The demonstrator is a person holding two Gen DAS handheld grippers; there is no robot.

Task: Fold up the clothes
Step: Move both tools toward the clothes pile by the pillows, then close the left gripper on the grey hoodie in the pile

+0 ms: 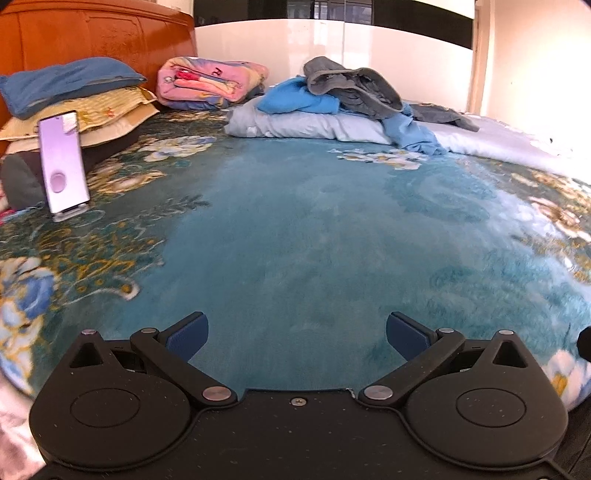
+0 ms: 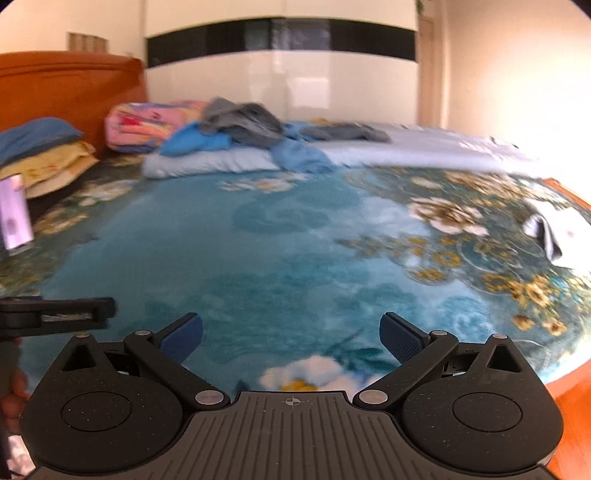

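1. Home bedroom. A bed (image 1: 295, 240) fills both views, covered by a teal plush blanket with a floral border.
2. Orange-brown wooden headboard (image 1: 92, 33) at the far left, with stacked pillows (image 1: 74, 99) against it.
3. Folded pink patterned quilt (image 1: 210, 83) beside the pillows.
4. Heap of blue and grey clothes (image 1: 347, 92) on a pale blue duvet at the far side.
5. Glossy white wardrobe (image 2: 280, 77) with a dark band along the back wall.
6. Orange wood floor (image 2: 569, 398) at the lower right.

Teal blanket (image 1: 295, 229) — cream-and-gold flowers
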